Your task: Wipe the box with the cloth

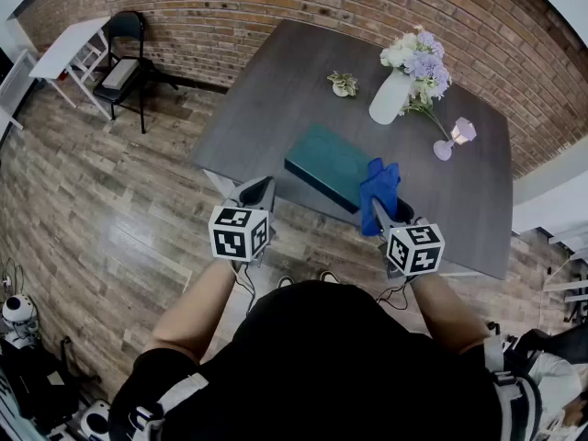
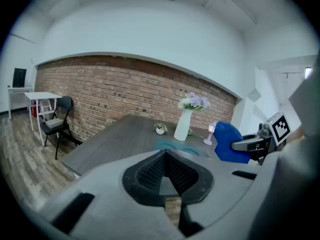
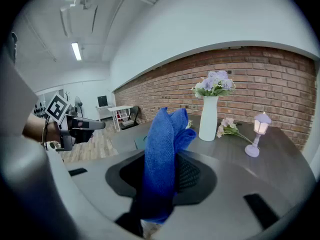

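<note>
A flat teal box (image 1: 328, 164) lies near the front edge of the dark table (image 1: 276, 90); in the left gripper view only a sliver of the box (image 2: 176, 148) shows above the jaws. My right gripper (image 1: 382, 211) is shut on a blue cloth (image 1: 378, 191), held up just off the box's right end. In the right gripper view the cloth (image 3: 162, 156) stands folded between the jaws. My left gripper (image 1: 260, 191) hovers at the table's front edge, left of the box, jaws shut and empty (image 2: 166, 176).
A white vase of flowers (image 1: 395, 90), a small potted plant (image 1: 343, 84) and a little lilac lamp (image 1: 457, 135) stand on the table's far half. A black chair (image 1: 124, 58) and white folding table (image 1: 69, 49) stand at the left by the brick wall.
</note>
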`<state>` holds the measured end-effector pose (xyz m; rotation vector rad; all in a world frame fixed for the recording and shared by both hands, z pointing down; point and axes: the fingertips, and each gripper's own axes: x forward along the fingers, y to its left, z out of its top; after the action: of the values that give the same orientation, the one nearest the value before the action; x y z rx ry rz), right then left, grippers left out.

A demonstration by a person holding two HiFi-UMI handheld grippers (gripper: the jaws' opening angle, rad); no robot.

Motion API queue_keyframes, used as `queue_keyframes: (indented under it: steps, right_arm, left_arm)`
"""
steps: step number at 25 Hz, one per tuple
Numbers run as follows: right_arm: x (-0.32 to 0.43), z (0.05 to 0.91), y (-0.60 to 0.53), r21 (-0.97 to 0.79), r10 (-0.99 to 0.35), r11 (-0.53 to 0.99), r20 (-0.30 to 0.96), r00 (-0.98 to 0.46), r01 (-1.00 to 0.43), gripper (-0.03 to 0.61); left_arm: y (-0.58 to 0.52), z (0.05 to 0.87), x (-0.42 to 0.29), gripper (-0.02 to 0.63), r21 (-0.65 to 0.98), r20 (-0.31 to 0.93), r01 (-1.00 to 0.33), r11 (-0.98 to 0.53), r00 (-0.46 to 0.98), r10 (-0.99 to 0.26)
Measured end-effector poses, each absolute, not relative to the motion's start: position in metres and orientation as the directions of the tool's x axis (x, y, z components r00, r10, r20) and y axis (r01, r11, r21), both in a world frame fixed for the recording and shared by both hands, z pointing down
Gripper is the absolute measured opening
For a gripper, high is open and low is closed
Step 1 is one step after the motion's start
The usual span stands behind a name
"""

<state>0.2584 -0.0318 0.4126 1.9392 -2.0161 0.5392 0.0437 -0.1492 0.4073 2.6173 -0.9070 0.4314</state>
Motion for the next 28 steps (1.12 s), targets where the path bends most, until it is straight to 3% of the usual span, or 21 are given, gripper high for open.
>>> queue_keyframes:
  steps: [13,17,22,28]
  right_arm:
    - [0.218,0.426,-0.019,-0.088,-0.876,0.002,0.479,-0.044,-0.996,0.135]
    - [0.203,0.429,-0.024,-0.103,-0.868,0.037,0.490,-0.083,-0.994,0.137]
    - [0.187,0.431,-0.043,-0.081,-0.838,0.125,0.525,-0.149,-0.989,0.138]
    - [0.141,0.432,-0.104,-0.114,-0.770,0.293,0.560,-0.306,-0.949,0.143]
  left_arm:
    - [-0.129,0.412,0.015,0.008,0.198,0.375,-0.586,-0.786,0.786,-0.492]
    - [-0.126,0.439,-0.001,0.008,0.199,0.449,-0.626,-0.754,0.742,-0.498]
    - [-0.084,0.462,0.008,0.009,0.182,0.482,-0.551,-0.815,0.772,-0.414]
    - [-0.074,0.503,-0.047,0.009,0.316,0.579,-0.711,-0.628,0.669,-0.466]
